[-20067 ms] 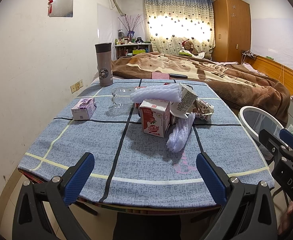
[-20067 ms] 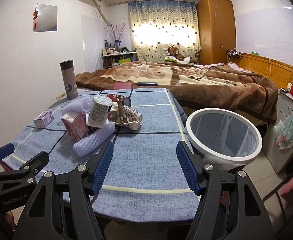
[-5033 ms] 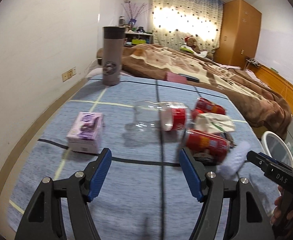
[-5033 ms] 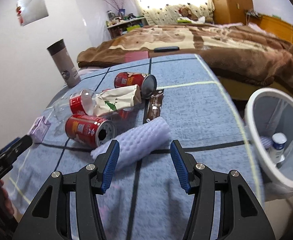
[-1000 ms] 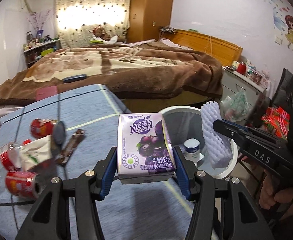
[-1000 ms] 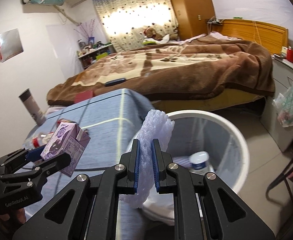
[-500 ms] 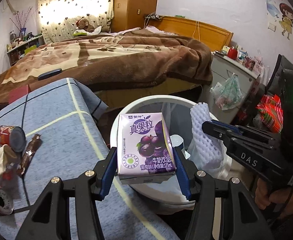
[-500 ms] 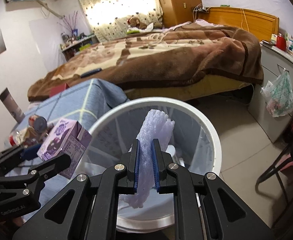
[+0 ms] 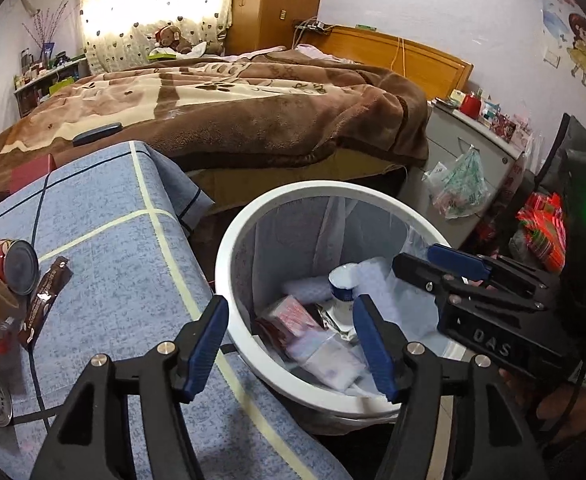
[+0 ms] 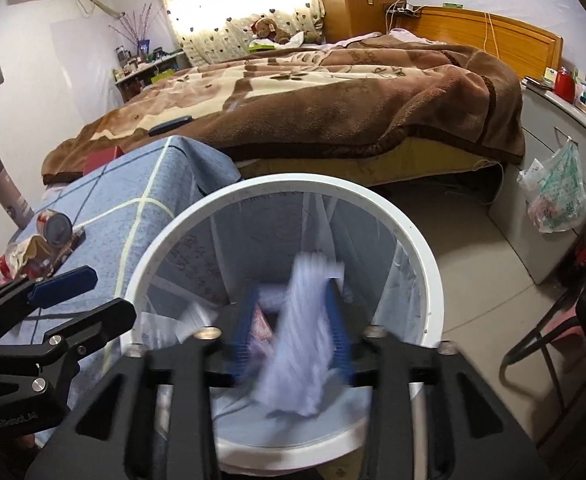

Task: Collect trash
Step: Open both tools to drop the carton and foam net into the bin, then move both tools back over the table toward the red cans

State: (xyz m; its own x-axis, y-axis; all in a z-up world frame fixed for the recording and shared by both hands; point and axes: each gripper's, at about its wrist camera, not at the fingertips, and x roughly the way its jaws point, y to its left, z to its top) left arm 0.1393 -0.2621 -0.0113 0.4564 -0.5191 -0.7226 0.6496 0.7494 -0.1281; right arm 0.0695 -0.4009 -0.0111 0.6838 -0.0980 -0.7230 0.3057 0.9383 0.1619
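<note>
Both grippers hang over the white bin [image 9: 229, 248], which holds a bottle, a red carton and foam. My left gripper [image 9: 291, 344] has its jaws opening with nothing between the blue pads. Below it, a blurred purple drink carton [image 9: 325, 360] lies in the bin. In the right wrist view my right gripper [image 10: 293, 328] is blurred and its jaws are opening. The white foam net [image 10: 305, 340] is between the pads, loose and dropping into the bin [image 10: 277, 184]. Each gripper shows at the edge of the other's view.
On the blue tablecloth [image 9: 105, 240] to the left lie two red cans [image 9: 9, 260], a brown wrapper [image 9: 45, 296] and a crumpled paper bag. A bed [image 9: 233, 112] stands behind. A grey cabinet with a hanging plastic bag [image 9: 457, 188] and a chair [image 10: 541, 344] are to the right.
Both grippers came in over the bin. The left let go of the purple carton, which fell in. The right opened from its grip on the foam net, which is falling.
</note>
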